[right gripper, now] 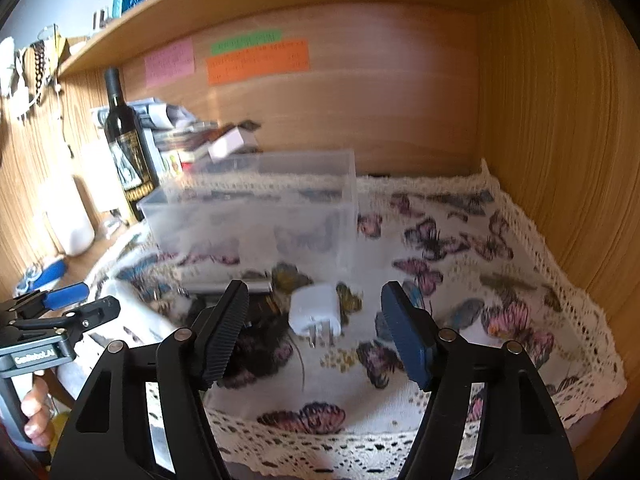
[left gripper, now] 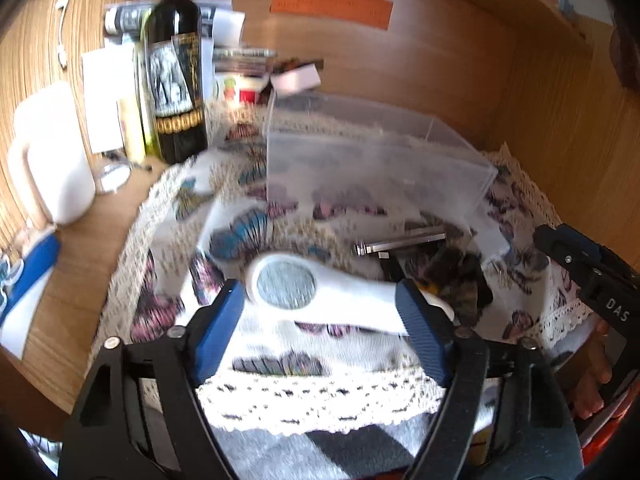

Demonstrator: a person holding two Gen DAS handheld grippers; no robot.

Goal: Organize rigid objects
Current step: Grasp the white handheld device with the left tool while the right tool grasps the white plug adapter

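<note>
The big piece here is the butterfly cloth (right gripper: 460,280) spread over the wooden desk (left gripper: 72,312), and everything that matters is laid out on it. At the back of the cloth a clear plastic box (left gripper: 360,160) is parked, open on top, and that's presumably where the hard stuff is meant to end up.

Next size down: a white handheld tool (left gripper: 320,292) with a grey oval patch is seen lying flat, right in front of the left gripper (left gripper: 320,320). The jaws are held fairly wide on either side of it, with nothing squeezed yet as far as can be told through the blur. For a clean pick, the narrow handle end should probably be straddled rather than the fat head, and the cloth shouldn't get pinched along with it.

The right gripper (right gripper: 312,328) is opened about halfway and pointed at a small white plug charger (right gripper: 316,312), prongs facing the camera, not touched yet. The flat sides should be clamped, not the prongs.

In the way: a metal bar-shaped thing (left gripper: 404,242) and some dark bits (left gripper: 460,276) are bunched just beside both targets. A wine bottle (left gripper: 176,80) and a white jug (left gripper: 56,152) are kept well off to the left.
</note>
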